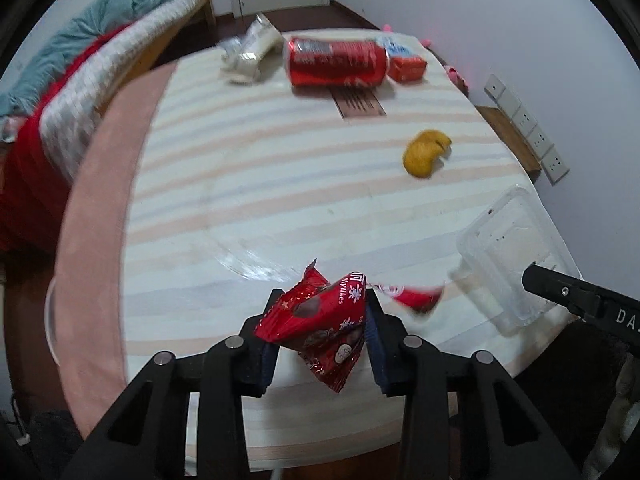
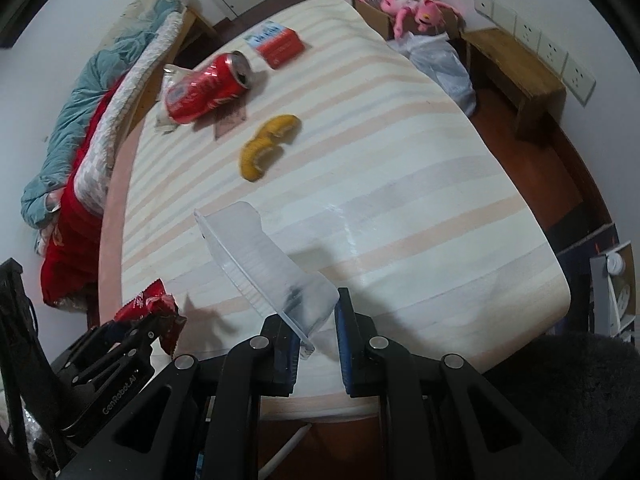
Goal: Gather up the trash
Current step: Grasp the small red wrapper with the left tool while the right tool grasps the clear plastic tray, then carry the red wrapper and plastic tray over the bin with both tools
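Note:
My left gripper (image 1: 323,320) is shut on a crumpled red snack wrapper (image 1: 312,308), held just above the striped surface (image 1: 280,184). A smaller red-and-white scrap (image 1: 416,298) sits just right of it. My right gripper (image 2: 312,312) is shut on the rim of a clear plastic container (image 2: 260,256), which tilts up over the surface; in the left wrist view the same container (image 1: 508,252) appears at the right. Farther back lie a dented red can (image 2: 204,88), an orange peel (image 2: 266,146), a red box (image 2: 280,44) and a white wrapper (image 1: 252,50).
Piled bedding (image 2: 80,120) runs along the left side. Beyond the far right corner are a pink plush toy (image 2: 416,12), a white plastic bag (image 2: 444,64) and a wooden stool (image 2: 516,76) under wall sockets (image 2: 540,44). Dark floor lies to the right.

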Motion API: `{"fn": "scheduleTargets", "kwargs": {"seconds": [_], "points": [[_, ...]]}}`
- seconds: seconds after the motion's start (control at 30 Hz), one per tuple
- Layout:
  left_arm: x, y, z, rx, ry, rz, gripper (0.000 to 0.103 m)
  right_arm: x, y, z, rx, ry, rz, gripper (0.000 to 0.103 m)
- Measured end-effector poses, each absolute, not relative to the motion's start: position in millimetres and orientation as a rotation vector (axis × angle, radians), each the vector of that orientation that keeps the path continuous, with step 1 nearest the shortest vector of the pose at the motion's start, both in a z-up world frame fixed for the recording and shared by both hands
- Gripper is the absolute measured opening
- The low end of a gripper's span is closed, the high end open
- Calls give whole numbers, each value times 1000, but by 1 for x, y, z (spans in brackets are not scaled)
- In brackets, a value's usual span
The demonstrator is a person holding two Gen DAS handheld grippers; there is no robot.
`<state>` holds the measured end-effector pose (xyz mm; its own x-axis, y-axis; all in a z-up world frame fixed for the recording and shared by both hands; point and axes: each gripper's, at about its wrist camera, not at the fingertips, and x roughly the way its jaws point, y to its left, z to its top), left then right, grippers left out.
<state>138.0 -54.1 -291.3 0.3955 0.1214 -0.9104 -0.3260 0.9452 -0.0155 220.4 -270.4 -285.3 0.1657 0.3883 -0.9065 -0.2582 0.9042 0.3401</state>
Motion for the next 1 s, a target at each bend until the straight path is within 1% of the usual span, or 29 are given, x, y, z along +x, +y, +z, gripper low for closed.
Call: {"fn": "scheduleTargets", "kwargs": {"seconds": [0.2, 0.33, 0.63, 0.83, 1.0], "points": [[126, -30, -246, -156, 1030, 358, 34, 215, -250, -261, 102, 1292, 519, 17], [111, 3, -210, -173, 968, 416, 34, 212, -225, -236, 85, 1261, 579, 17], [56, 103, -151, -220, 859, 591, 34, 190, -115, -180, 10, 1186, 766, 17], [12, 168, -143, -242, 841, 706, 34, 160, -10, -168, -46, 1181, 906, 17], [-35, 232, -160, -304, 861, 811, 34, 121, 83, -181, -123, 1212, 1009, 17]]}}
